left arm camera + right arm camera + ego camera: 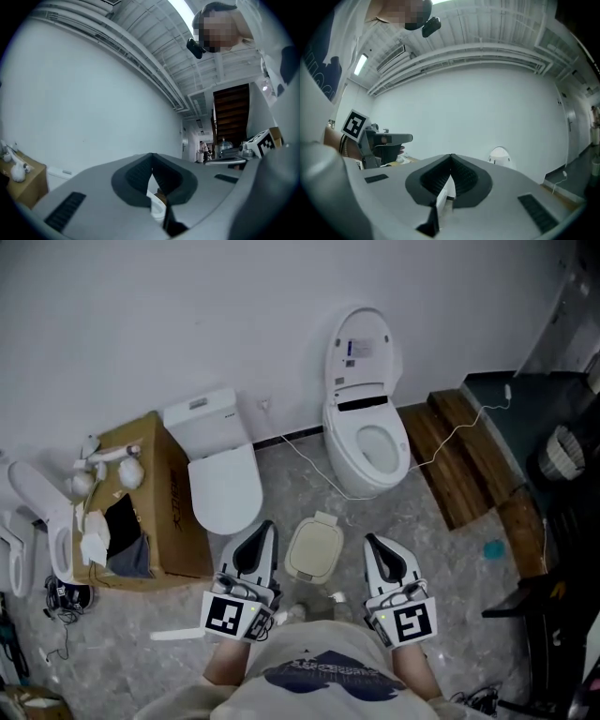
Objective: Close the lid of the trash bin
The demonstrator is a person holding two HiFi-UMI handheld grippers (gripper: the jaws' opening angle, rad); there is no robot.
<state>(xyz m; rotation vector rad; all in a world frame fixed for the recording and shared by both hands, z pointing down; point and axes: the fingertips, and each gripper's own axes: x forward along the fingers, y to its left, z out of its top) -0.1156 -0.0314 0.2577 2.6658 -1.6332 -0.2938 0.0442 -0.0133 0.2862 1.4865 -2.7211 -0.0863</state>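
A small beige trash bin [314, 550] stands on the grey floor just in front of me, and its lid lies flat on top. My left gripper [263, 529] hangs to the left of the bin and above it, its jaws shut with nothing between them. My right gripper [373, 542] is held to the right of the bin, also shut and holding nothing. In the left gripper view the left gripper [152, 161] points roughly level toward the white wall. The right gripper [451, 162] does the same in the right gripper view. Neither gripper view shows the bin.
A white toilet [222, 474] with its lid down stands behind the bin, and another toilet [366, 423] with its lid up stands further right. A cardboard box [141, 502] of parts is on the left. Wooden planks [464, 456], a white cable [309, 463] and dark furniture [553, 521] lie to the right.
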